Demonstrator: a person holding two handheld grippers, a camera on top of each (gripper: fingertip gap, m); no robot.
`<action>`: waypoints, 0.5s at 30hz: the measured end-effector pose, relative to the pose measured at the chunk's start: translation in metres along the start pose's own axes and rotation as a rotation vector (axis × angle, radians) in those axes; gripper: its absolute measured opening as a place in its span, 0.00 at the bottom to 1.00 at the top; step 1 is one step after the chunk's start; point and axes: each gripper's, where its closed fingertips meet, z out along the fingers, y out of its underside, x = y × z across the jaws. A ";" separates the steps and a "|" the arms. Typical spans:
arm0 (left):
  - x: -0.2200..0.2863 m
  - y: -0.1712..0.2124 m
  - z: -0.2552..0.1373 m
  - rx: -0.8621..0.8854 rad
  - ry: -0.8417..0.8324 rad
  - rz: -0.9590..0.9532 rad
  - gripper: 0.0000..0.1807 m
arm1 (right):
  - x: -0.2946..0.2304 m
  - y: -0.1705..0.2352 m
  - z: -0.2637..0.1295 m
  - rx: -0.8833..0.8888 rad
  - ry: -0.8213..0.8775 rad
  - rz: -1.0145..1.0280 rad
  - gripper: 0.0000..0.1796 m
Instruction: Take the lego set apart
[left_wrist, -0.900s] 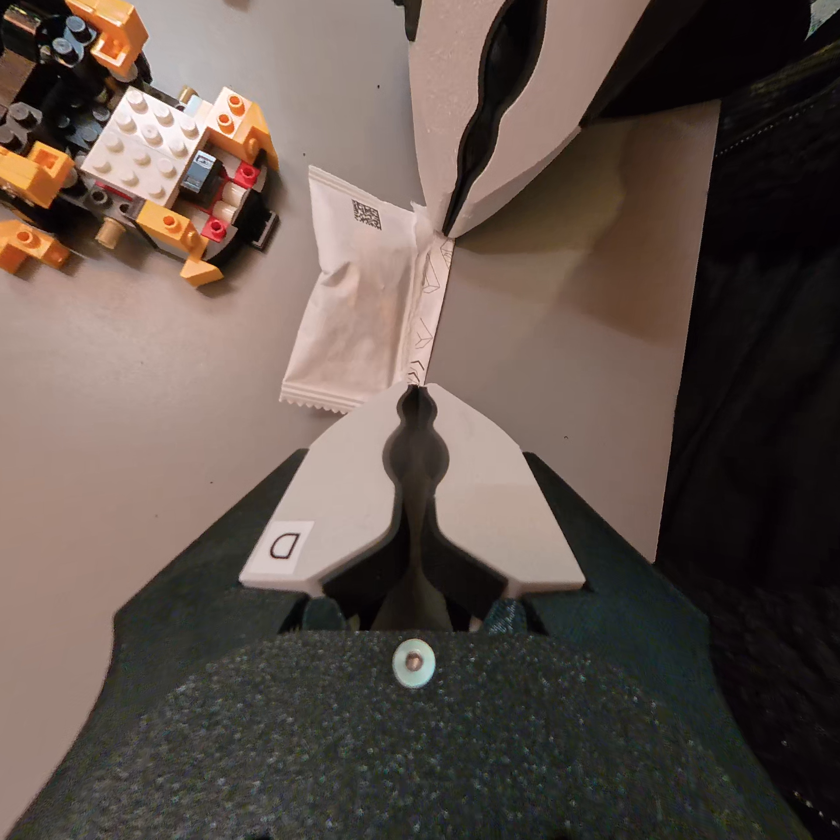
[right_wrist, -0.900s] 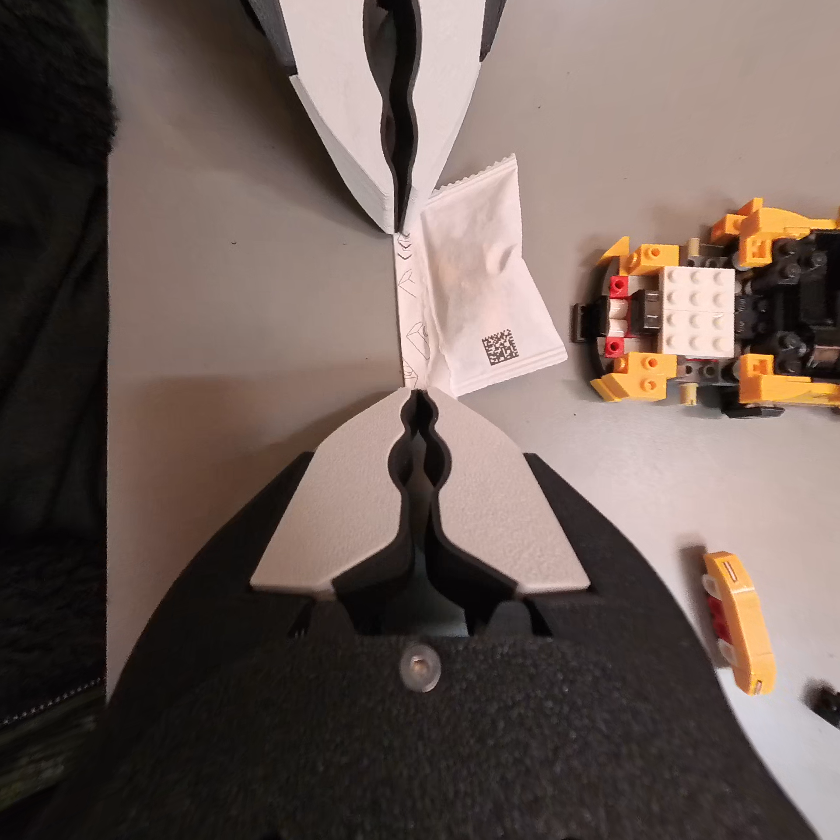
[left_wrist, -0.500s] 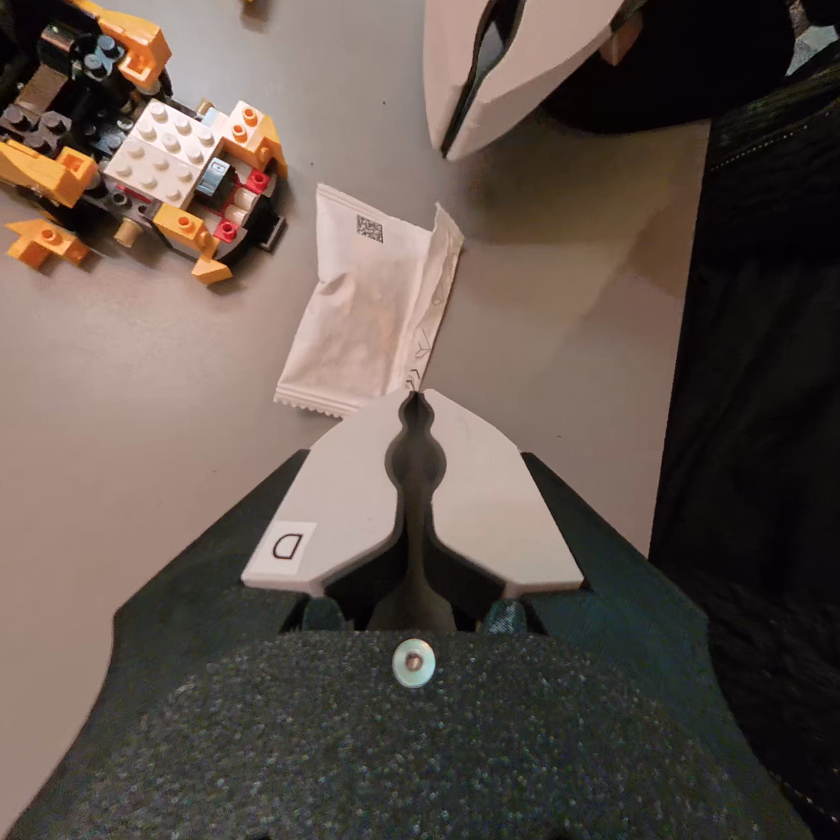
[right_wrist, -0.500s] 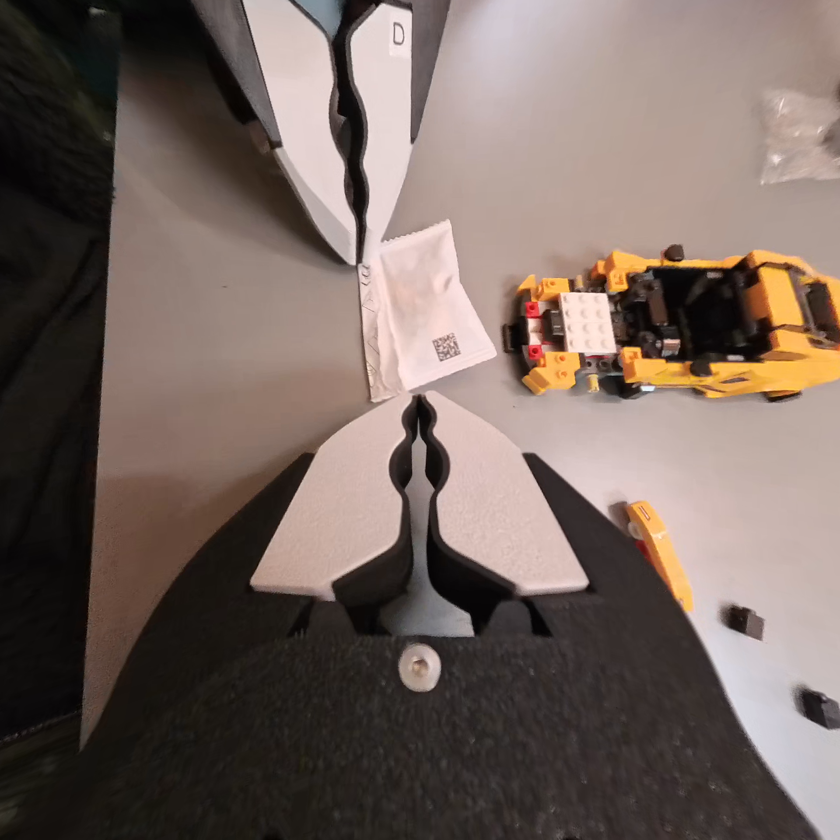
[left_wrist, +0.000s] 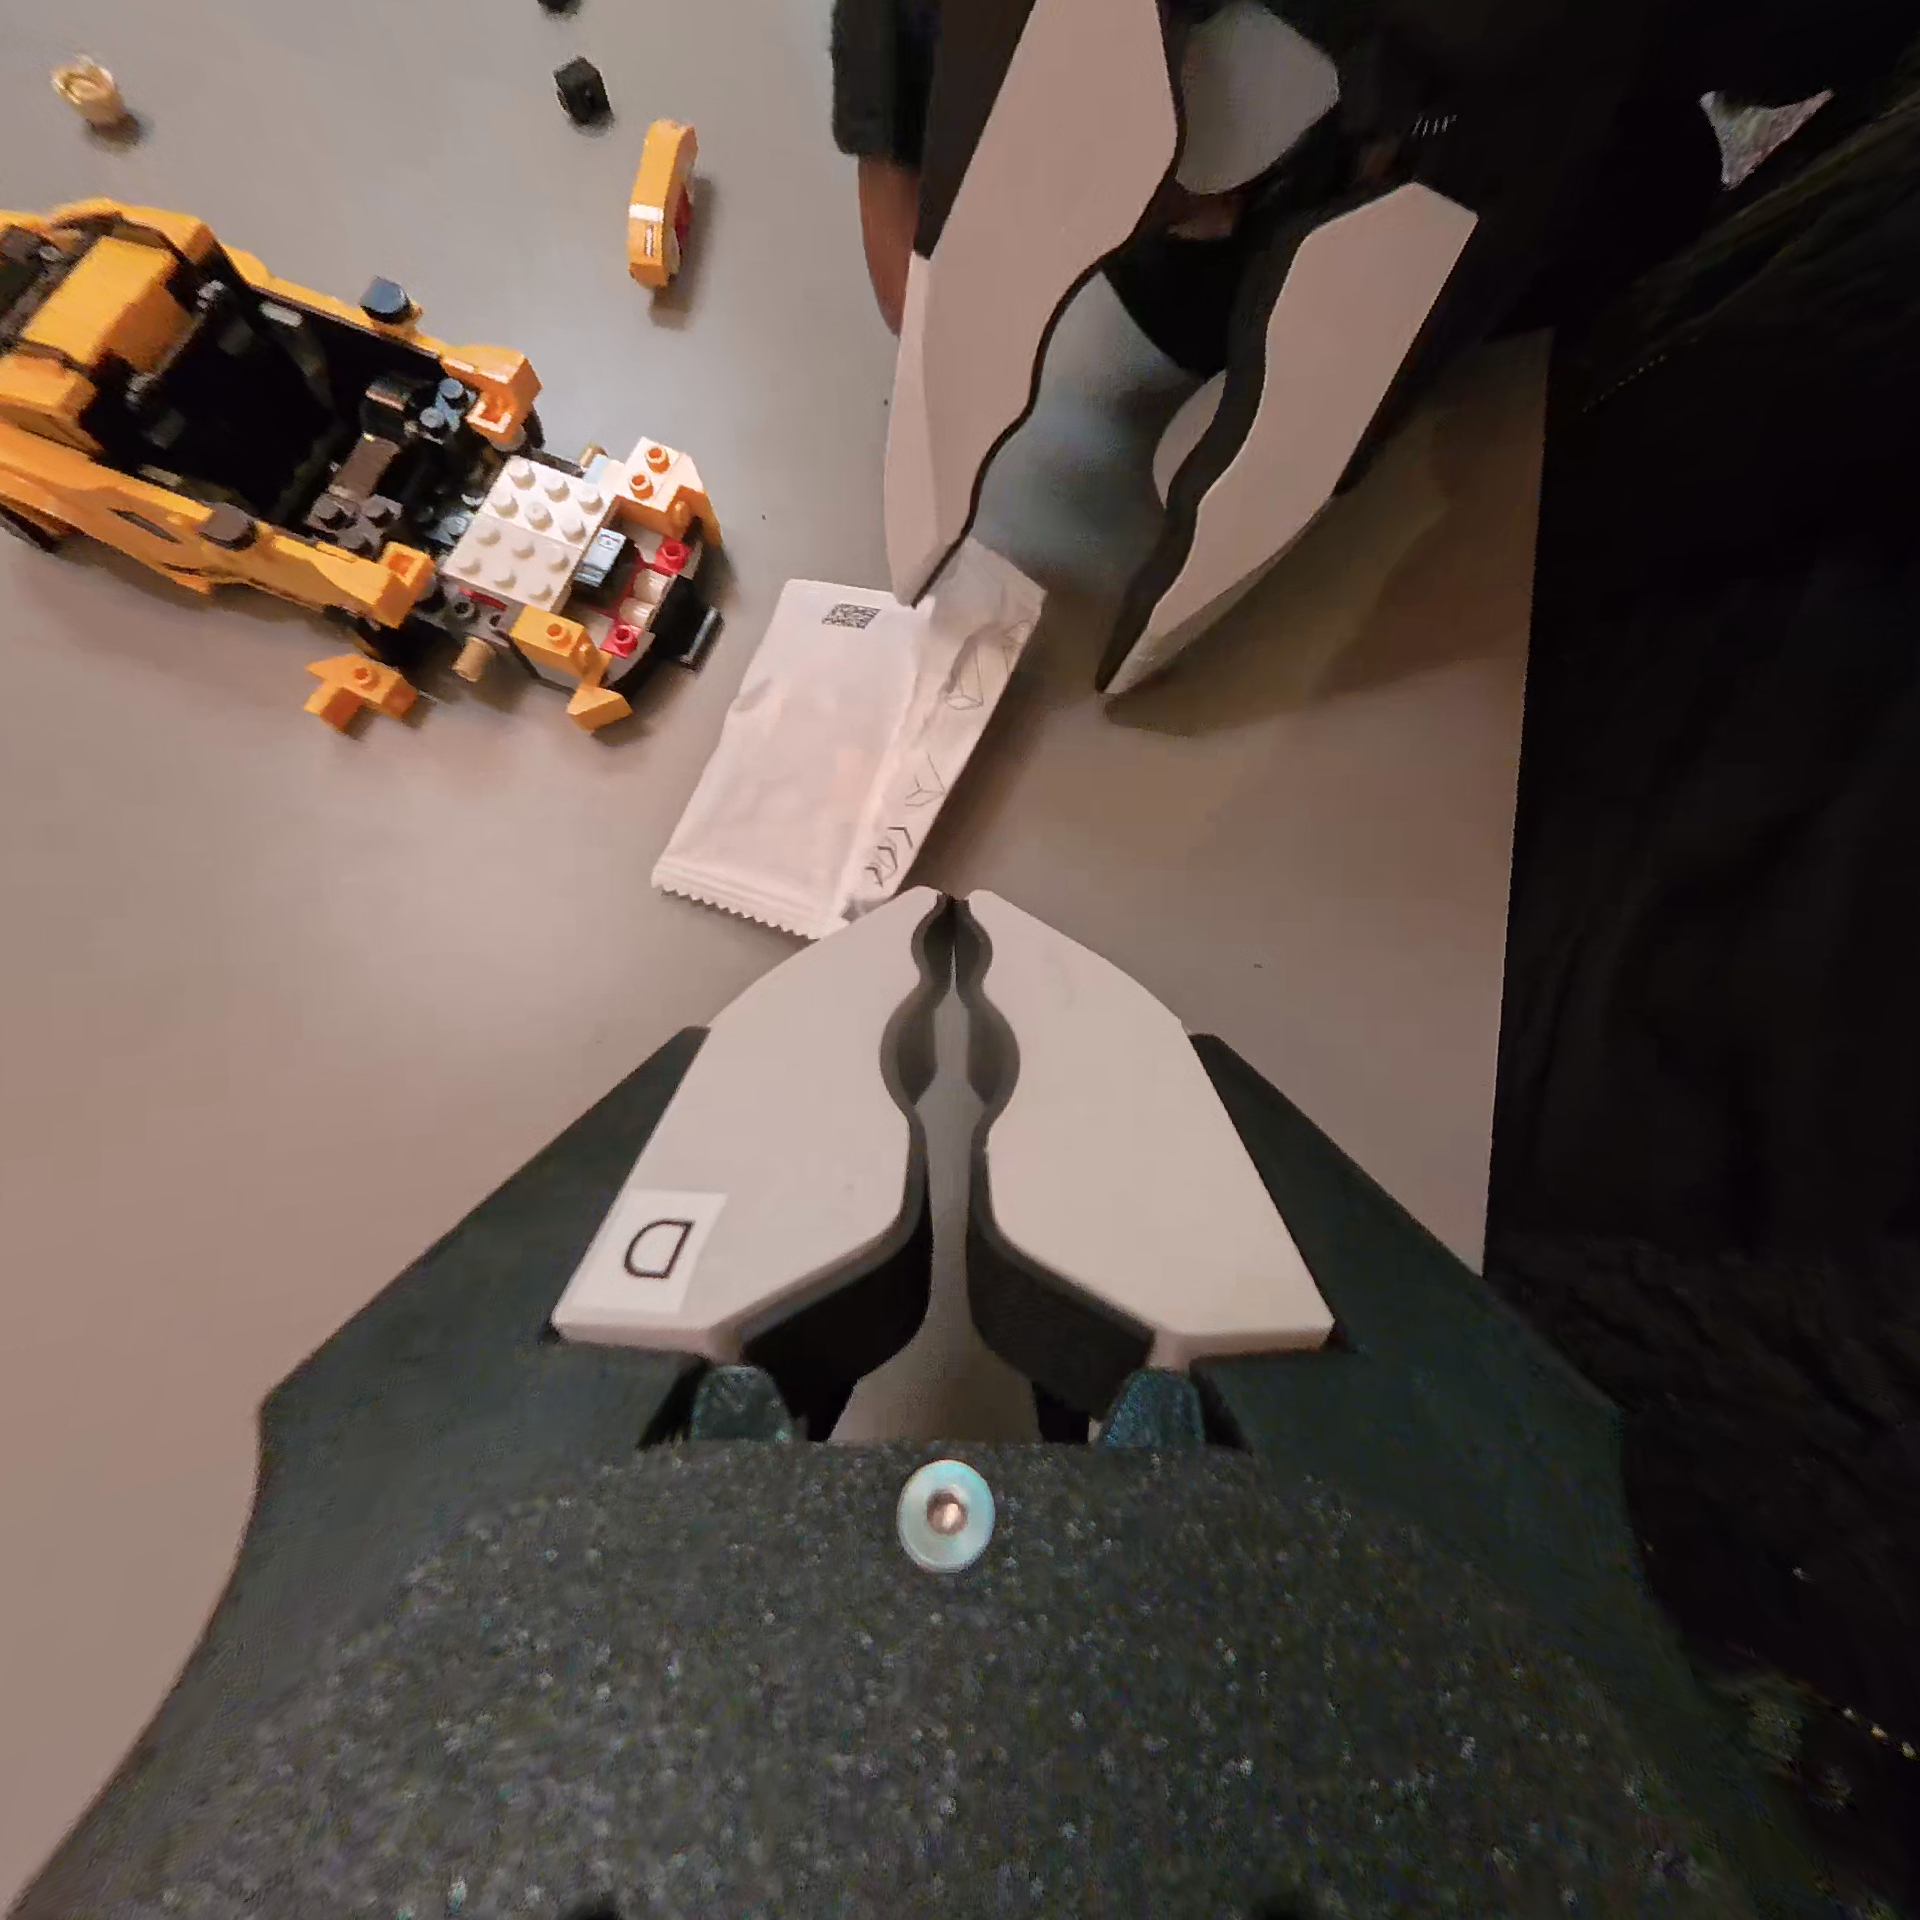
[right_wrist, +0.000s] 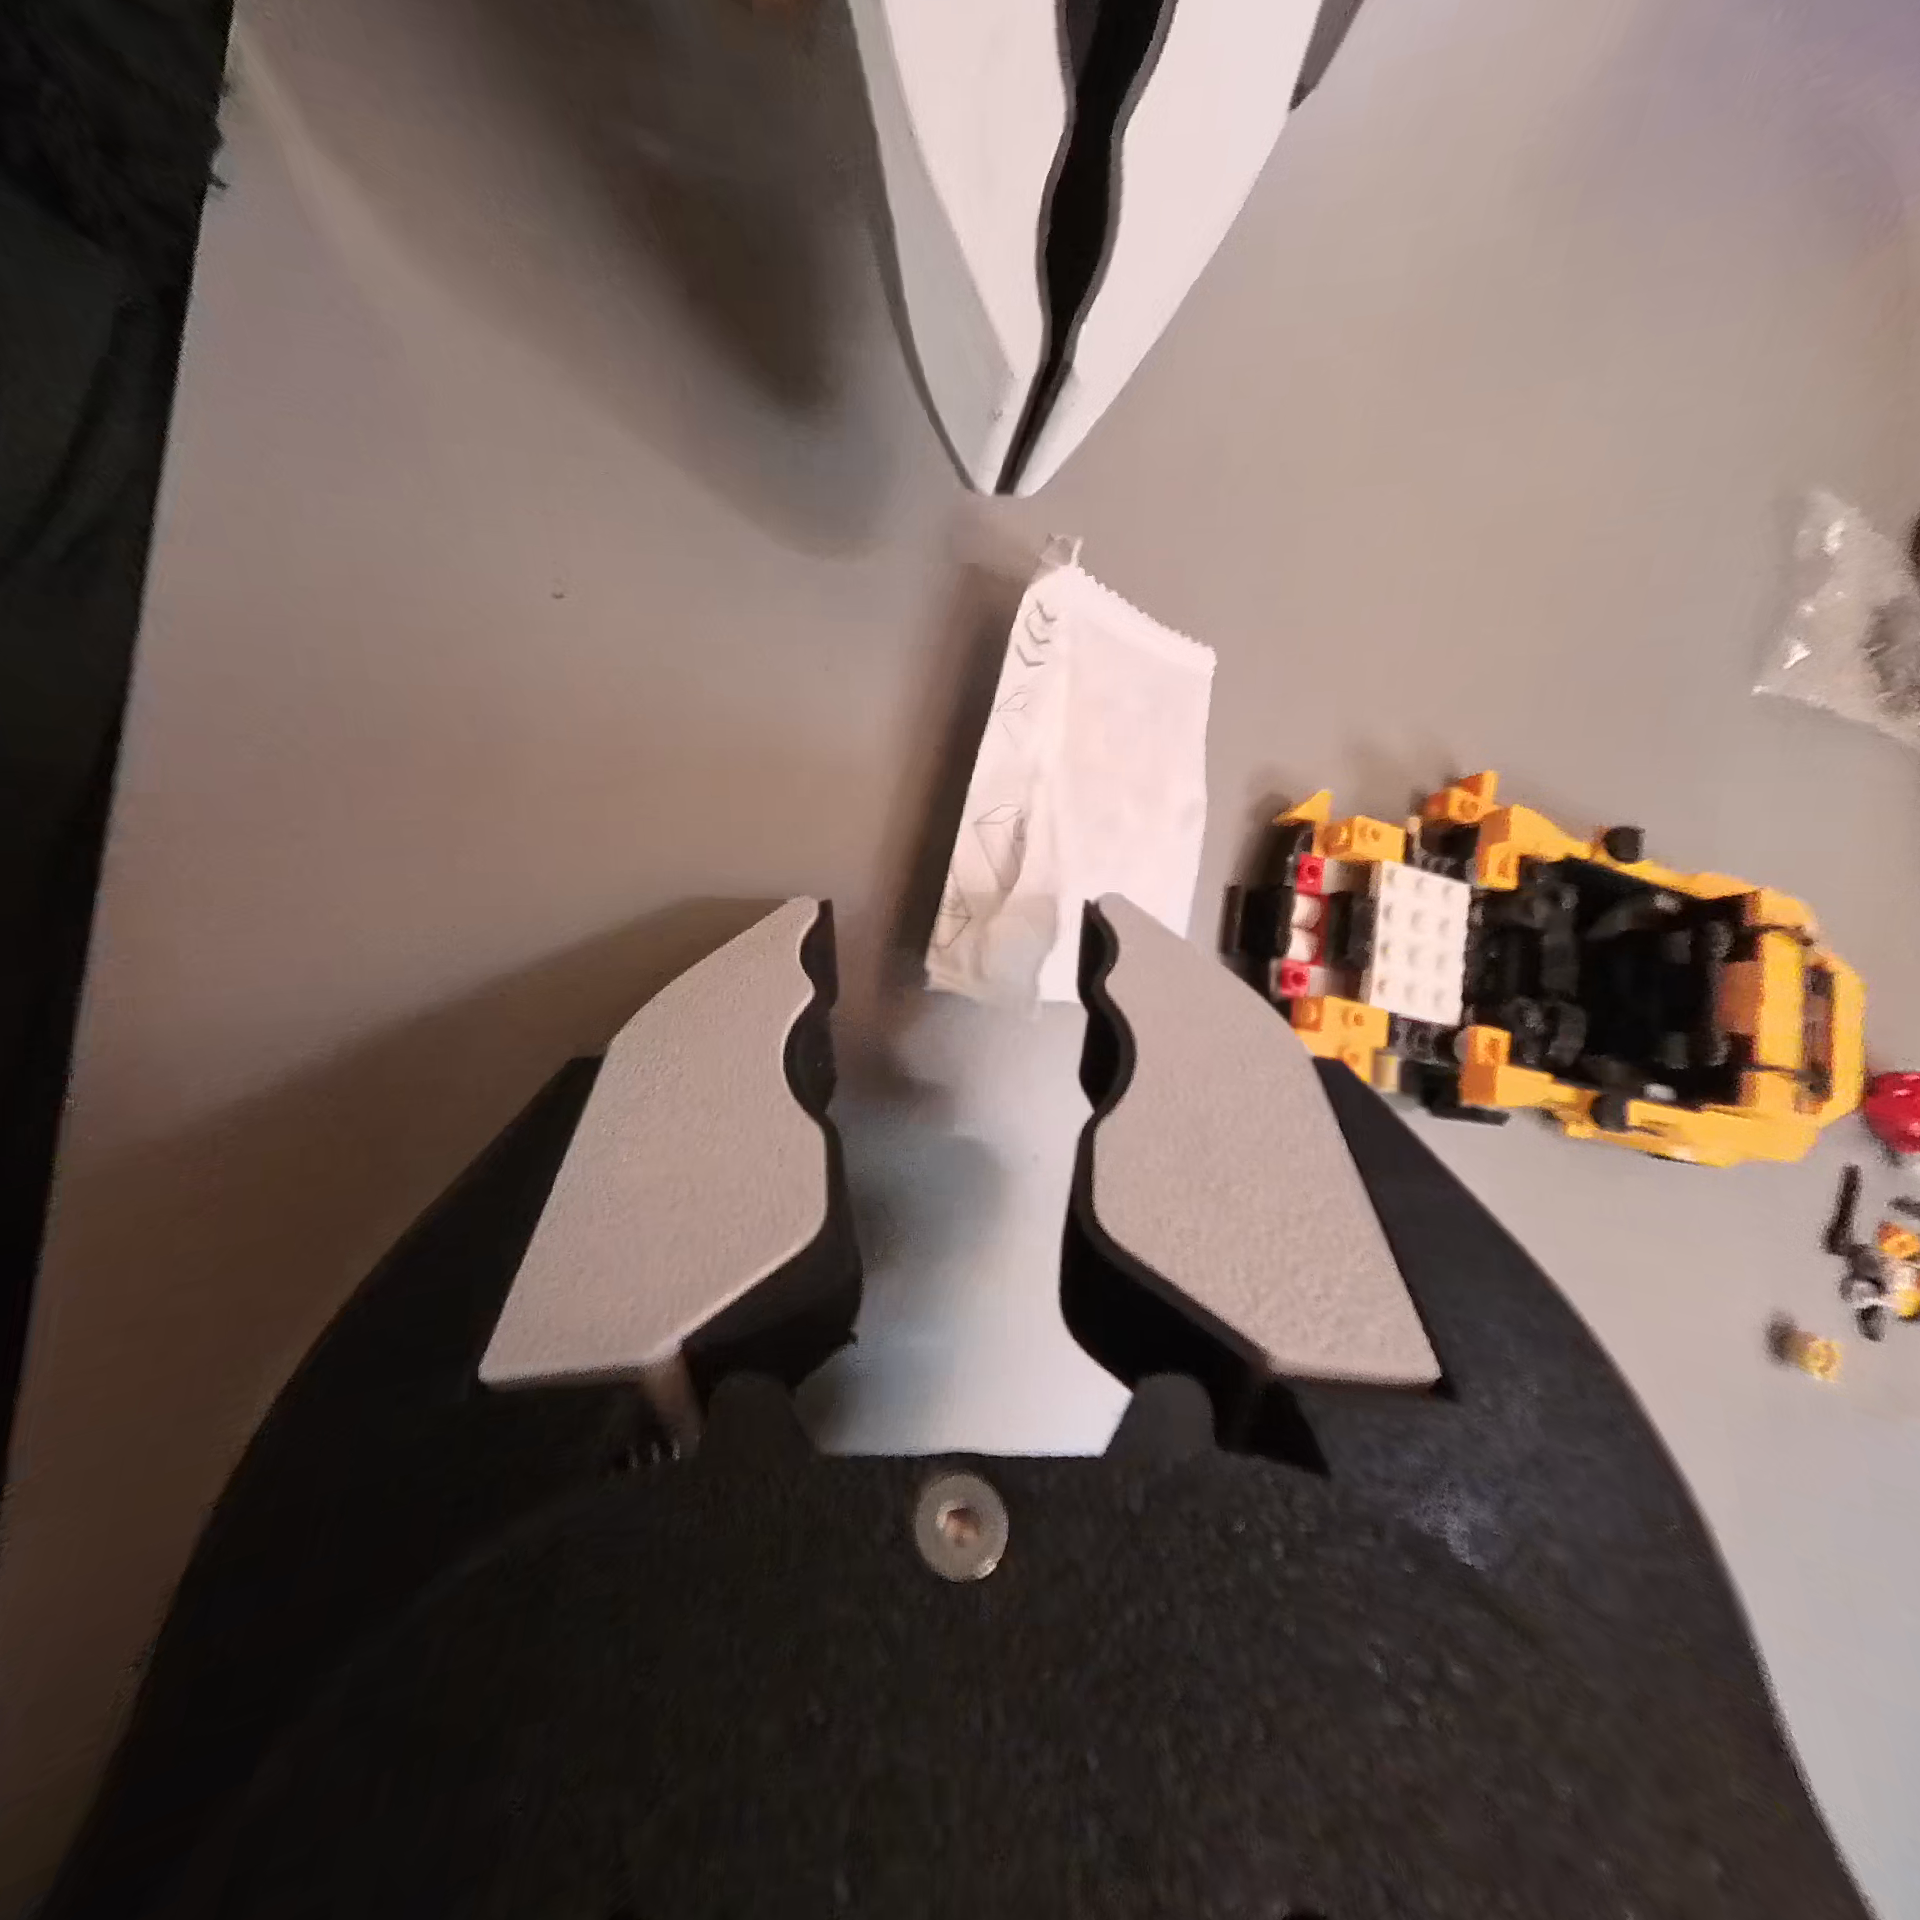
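Tongs on the left (left_wrist: 951, 909) are pressed together, empty, tips just past the crimped end of a white paper packet (left_wrist: 831, 748) lying on the grey table (left_wrist: 312, 987). The packet bears a small square code and faint line drawings along one edge; a sticker with one letter sits on the left tongs. Right tongs (right_wrist: 956, 925) are spread wide over the packet's other end. The yellow lego car (right_wrist: 1538, 966), partly stripped, sits just beside the packet, loose pieces nearby.

Plain grey tabletop (left_wrist: 312, 987) (room unclear)
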 end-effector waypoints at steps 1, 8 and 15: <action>-0.001 -0.001 -0.002 0.013 -0.013 0.010 0.00 | 0.002 -0.001 0.000 -0.007 0.019 -0.022 0.25; -0.007 -0.006 -0.007 0.064 -0.091 0.132 0.00 | 0.015 -0.002 0.005 -0.014 0.217 -0.230 0.16; -0.004 -0.012 -0.007 0.126 -0.025 0.049 0.26 | 0.017 0.000 0.010 -0.018 0.231 -0.254 0.14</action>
